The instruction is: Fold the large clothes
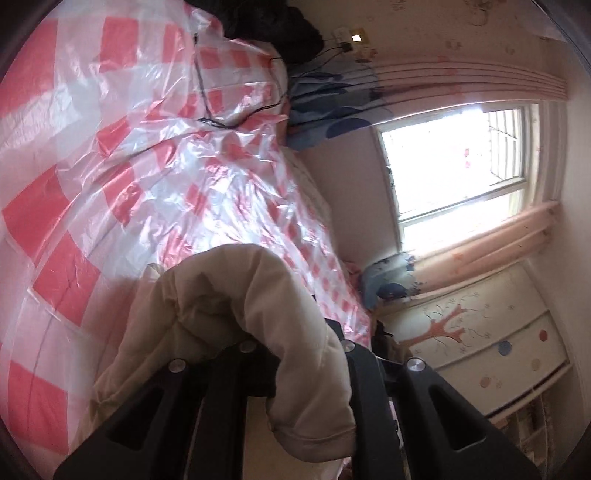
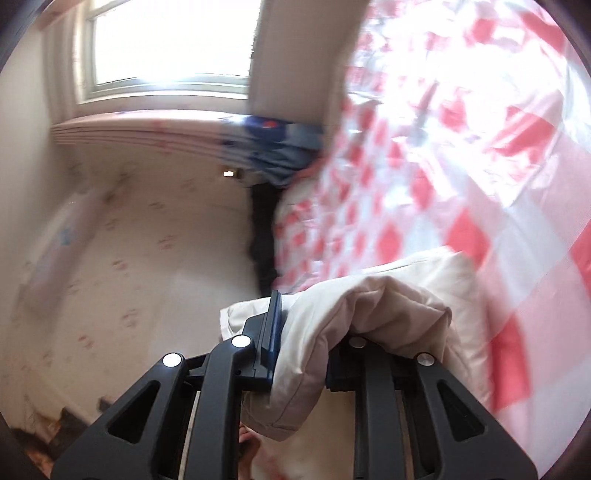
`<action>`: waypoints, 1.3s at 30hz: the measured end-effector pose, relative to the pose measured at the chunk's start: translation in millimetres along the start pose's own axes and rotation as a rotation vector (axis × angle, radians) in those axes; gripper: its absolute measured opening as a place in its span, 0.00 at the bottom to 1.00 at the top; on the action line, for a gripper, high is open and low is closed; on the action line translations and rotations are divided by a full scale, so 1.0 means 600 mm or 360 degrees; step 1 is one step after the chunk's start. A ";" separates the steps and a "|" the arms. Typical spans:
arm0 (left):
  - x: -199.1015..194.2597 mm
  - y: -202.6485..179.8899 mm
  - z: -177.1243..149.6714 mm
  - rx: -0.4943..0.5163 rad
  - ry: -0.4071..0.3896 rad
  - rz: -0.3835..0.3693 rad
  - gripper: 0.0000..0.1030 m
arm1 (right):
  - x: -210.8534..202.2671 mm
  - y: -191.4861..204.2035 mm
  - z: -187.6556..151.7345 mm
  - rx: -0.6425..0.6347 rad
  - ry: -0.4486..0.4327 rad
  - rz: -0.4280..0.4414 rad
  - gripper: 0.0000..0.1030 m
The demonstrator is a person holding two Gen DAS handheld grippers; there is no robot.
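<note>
A cream padded garment [image 1: 236,317] hangs bunched between two handheld grippers above a bed spread with a pink-and-white checked plastic sheet [image 1: 92,155]. The left gripper [image 1: 295,354] is clamped on a thick roll of the fabric, which drapes over its fingers; the right gripper [image 2: 301,347] likewise pinches a fold of the same garment [image 2: 369,306], its blue-edged finger [image 2: 271,328] pressed against the cloth.

The step appears to be carrying the held edge over the sheet to lay a fold. Doing it well likely means keeping both grips level and drawn apart so the padding spreads flat (bulky fill tends to slump), then lowering the edge squarely onto the sheet before letting go.

Much stays unseen: the garment's shape, sleeves and lower hem are cut off below the sheet's near edge, so what kind of coat it is cannot be told. The right wrist view is blurred. A dark heap [image 1: 266,22] at the sheet's far end is unidentifiable.
</note>
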State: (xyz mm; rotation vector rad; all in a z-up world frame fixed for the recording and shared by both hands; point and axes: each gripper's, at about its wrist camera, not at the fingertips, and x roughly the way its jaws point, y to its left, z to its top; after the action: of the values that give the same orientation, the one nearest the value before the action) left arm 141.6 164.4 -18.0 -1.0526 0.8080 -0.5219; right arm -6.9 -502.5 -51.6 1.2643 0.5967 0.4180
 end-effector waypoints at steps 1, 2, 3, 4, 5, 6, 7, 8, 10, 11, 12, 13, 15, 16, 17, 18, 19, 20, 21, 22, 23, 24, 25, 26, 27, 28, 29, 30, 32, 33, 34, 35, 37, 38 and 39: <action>0.022 0.022 0.001 -0.0016 -0.0004 0.0064 0.11 | 0.012 -0.024 0.004 0.0032 -0.0007 -0.0049 0.17; 0.042 0.044 0.001 -0.0040 0.0001 0.0123 0.11 | 0.023 -0.047 0.006 0.0061 -0.0009 -0.0086 0.17; 0.063 0.067 0.000 -0.0066 0.0020 0.0192 0.11 | 0.032 -0.066 0.008 0.0079 0.0002 -0.0141 0.16; 0.079 0.084 -0.001 -0.0072 0.0045 0.0253 0.12 | 0.039 -0.082 0.008 0.0098 0.0008 -0.0177 0.15; 0.090 0.096 -0.003 -0.0076 0.0067 0.0306 0.14 | 0.046 -0.096 0.008 0.0125 0.0015 -0.0169 0.15; 0.095 0.105 -0.003 -0.0105 0.0078 0.0319 0.14 | 0.049 -0.102 0.008 0.0140 0.0018 -0.0159 0.16; 0.092 0.106 -0.001 -0.0121 0.0082 0.0301 0.14 | 0.049 -0.103 0.009 0.0139 0.0019 -0.0153 0.18; 0.088 0.102 0.002 -0.0121 0.0084 0.0276 0.16 | 0.048 -0.100 0.009 0.0118 0.0024 -0.0153 0.19; 0.069 0.088 0.004 -0.0133 0.0061 0.0211 0.24 | 0.041 -0.079 0.005 0.0031 0.0007 -0.0168 0.35; 0.056 0.079 0.005 -0.0155 0.0040 0.0153 0.33 | 0.032 -0.061 0.000 -0.0024 -0.0010 -0.0176 0.41; 0.044 0.070 0.005 -0.0185 0.0017 0.0076 0.50 | 0.021 -0.034 -0.009 -0.0128 -0.0062 -0.0197 0.56; 0.029 0.061 0.006 -0.0220 -0.0025 -0.0024 0.63 | 0.012 -0.006 -0.018 -0.0242 -0.0137 -0.0213 0.63; 0.004 0.053 0.011 -0.0323 -0.0124 -0.0159 0.92 | -0.018 0.048 -0.037 -0.0448 -0.0264 -0.0143 0.81; -0.002 0.050 0.014 -0.0356 -0.0148 -0.0160 0.93 | -0.020 0.067 -0.043 -0.0498 -0.0297 -0.0177 0.87; -0.004 0.044 0.016 -0.0340 -0.0144 -0.0145 0.93 | -0.011 0.085 -0.050 -0.0557 -0.0282 -0.0246 0.87; -0.007 0.024 0.011 -0.0244 -0.0135 -0.0138 0.93 | 0.004 0.105 -0.057 -0.0632 -0.0206 -0.0284 0.87; -0.006 -0.003 0.001 -0.0107 -0.0108 -0.0138 0.93 | 0.031 0.124 -0.071 -0.0742 -0.0093 -0.0354 0.87; 0.002 -0.037 -0.014 0.0049 -0.0041 -0.0156 0.93 | 0.062 0.140 -0.089 -0.0867 0.0021 -0.0450 0.87; 0.020 -0.077 -0.039 0.0236 0.0088 -0.0187 0.93 | 0.095 0.151 -0.105 -0.0972 0.0137 -0.0521 0.87; 0.044 -0.111 -0.065 0.0383 0.0224 -0.0190 0.93 | 0.132 0.157 -0.123 -0.1068 0.0259 -0.0591 0.87; 0.067 -0.137 -0.091 0.0502 0.0354 -0.0181 0.93 | 0.173 0.155 -0.141 -0.1155 0.0365 -0.0684 0.87; 0.096 -0.160 -0.123 0.0606 0.0492 -0.0165 0.93 | 0.211 0.149 -0.154 -0.1207 0.0453 -0.0782 0.87; 0.127 -0.174 -0.152 0.0683 0.0622 -0.0139 0.93 | 0.253 0.136 -0.162 -0.1249 0.0535 -0.0883 0.87; 0.157 -0.183 -0.177 0.0755 0.0711 -0.0078 0.93 | 0.291 0.121 -0.165 -0.1285 0.0580 -0.0998 0.87; 0.185 -0.186 -0.194 0.0822 0.0757 0.0019 0.93 | 0.323 0.103 -0.165 -0.1295 0.0634 -0.1105 0.87; 0.214 -0.182 -0.204 0.0865 0.0776 0.0141 0.93 | 0.351 0.082 -0.157 -0.1280 0.0657 -0.1189 0.87; 0.246 -0.171 -0.204 0.0858 0.0756 0.0277 0.93 | 0.372 0.059 -0.146 -0.1232 0.0666 -0.1246 0.87; 0.271 -0.153 -0.196 0.0807 0.0728 0.0368 0.93 | 0.387 0.041 -0.134 -0.1180 0.0684 -0.1282 0.87; 0.312 -0.113 -0.173 0.0703 0.0672 0.0455 0.93 | 0.412 0.018 -0.111 -0.1112 0.0673 -0.1338 0.87; 0.319 -0.096 -0.162 0.0674 0.0630 0.0457 0.91 | 0.416 0.012 -0.103 -0.1091 0.0670 -0.1350 0.87; 0.324 -0.086 -0.156 0.0649 0.0615 0.0476 0.89 | 0.421 0.008 -0.099 -0.1082 0.0681 -0.1361 0.87; 0.322 -0.082 -0.151 0.0621 0.0620 0.0494 0.85 | 0.426 0.002 -0.094 -0.1074 0.0705 -0.1370 0.87; 0.295 -0.103 -0.135 0.0541 0.0558 0.0445 0.83 | 0.425 0.012 -0.089 -0.1077 0.0701 -0.1364 0.87; 0.269 -0.119 -0.127 0.0560 0.0489 0.0410 0.84 | 0.418 0.021 -0.092 -0.1113 0.0645 -0.1332 0.87; 0.248 -0.134 -0.117 0.0646 0.0402 0.0410 0.89 | 0.413 0.023 -0.090 -0.1137 0.0607 -0.1306 0.87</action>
State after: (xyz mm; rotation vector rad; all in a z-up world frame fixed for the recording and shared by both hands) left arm 176.6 -15.5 -12.1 -0.5056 0.9938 -0.5747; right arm 152.5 -309.3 -94.0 0.1944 1.1027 0.1415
